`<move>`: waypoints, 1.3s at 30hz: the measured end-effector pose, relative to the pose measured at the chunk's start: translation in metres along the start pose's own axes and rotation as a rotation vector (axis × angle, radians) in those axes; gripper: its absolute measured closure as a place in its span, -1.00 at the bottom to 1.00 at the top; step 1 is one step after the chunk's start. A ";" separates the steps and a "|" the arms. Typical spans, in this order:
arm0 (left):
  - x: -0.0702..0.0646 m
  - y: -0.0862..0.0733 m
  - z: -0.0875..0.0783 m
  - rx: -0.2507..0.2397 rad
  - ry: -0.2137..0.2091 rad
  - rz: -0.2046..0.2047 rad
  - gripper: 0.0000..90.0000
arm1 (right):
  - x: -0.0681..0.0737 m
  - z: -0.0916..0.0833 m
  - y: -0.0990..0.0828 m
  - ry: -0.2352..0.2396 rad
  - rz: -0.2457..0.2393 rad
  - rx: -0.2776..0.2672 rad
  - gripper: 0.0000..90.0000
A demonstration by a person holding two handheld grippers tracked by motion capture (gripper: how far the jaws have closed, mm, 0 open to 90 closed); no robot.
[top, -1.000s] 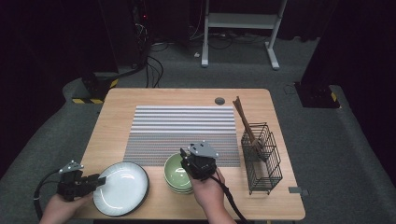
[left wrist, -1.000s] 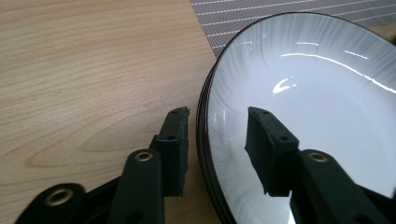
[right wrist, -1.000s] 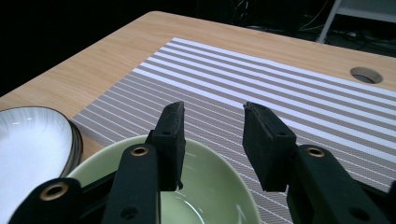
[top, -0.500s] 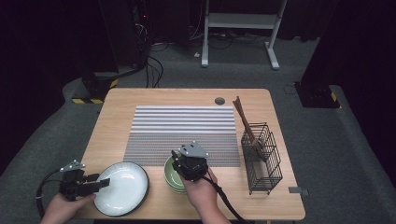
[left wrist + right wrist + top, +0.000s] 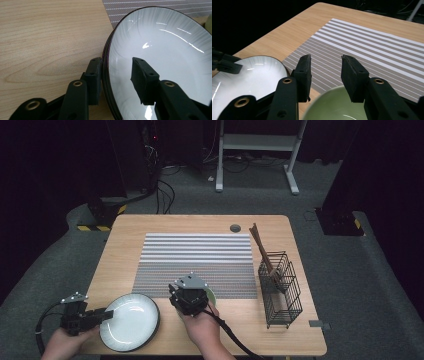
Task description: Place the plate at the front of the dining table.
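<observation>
At the near left corner of the worktop (image 5: 150, 227), a white plate with a dark rim (image 5: 131, 321) lies flat on the bare wood, just off the front left corner of the striped placemat (image 5: 197, 262). The left gripper (image 5: 101, 316) straddles that plate's left rim: seen in the left gripper view, one of its fingers (image 5: 94, 75) sits against the outside of the rim and the other stands over the white face with a clear gap below, so the plate (image 5: 162, 62) is not yet pinched. Those fingers have just been closing, with the rim between them.

The right gripper (image 5: 189, 301) hovers above a green bowl (image 5: 210, 296) that sits at the mat's front edge, just right of the plate. In the right gripper view its fingers (image 5: 304, 75) stand parted over the bowl's far rim (image 5: 332, 105), touching nothing and holding nothing.

Judging by this, the work looks to be at an early stage: both dishes rest on the worktop, neither is lifted, and the mat carries nothing. The wire basket (image 5: 281, 290) at the right, with brown wooden utensils (image 5: 262, 251) leaning out of it, is untouched. What is left, as I read it, is to clench on the plate rim, take hold of the bowl, and move each dish to its place, probably onto the mat.
</observation>
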State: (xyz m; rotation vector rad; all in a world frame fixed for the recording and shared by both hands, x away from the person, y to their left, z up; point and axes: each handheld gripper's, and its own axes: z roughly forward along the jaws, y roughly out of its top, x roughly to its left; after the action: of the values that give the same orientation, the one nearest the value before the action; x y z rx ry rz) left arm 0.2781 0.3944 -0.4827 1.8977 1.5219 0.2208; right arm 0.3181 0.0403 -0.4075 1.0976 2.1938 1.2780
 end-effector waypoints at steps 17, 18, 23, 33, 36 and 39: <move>0.003 -0.003 -0.002 0.000 -0.004 0.027 0.46 | 0.029 0.013 0.005 0.066 0.003 0.027 0.16; 0.002 -0.003 -0.002 -0.001 -0.002 0.029 0.46 | 0.030 0.013 0.005 0.070 0.005 0.028 0.15; 0.002 -0.003 -0.002 0.001 -0.001 0.038 0.45 | 0.037 0.015 0.003 0.078 0.009 0.028 0.13; 0.001 -0.003 -0.004 0.011 -0.003 0.041 0.40 | 0.051 0.019 0.001 0.106 0.013 0.044 0.13; 0.001 -0.002 -0.004 0.021 -0.003 0.045 0.41 | 0.055 0.021 0.000 0.124 0.040 0.067 0.11; 0.001 -0.002 -0.004 0.023 -0.006 0.042 0.41 | 0.057 0.022 0.000 0.134 0.046 0.071 0.10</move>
State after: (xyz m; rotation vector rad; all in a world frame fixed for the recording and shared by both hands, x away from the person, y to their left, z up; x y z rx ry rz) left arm 0.2746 0.3969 -0.4806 1.9476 1.4881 0.2175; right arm 0.2970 0.0973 -0.4154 1.1258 2.3411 1.3383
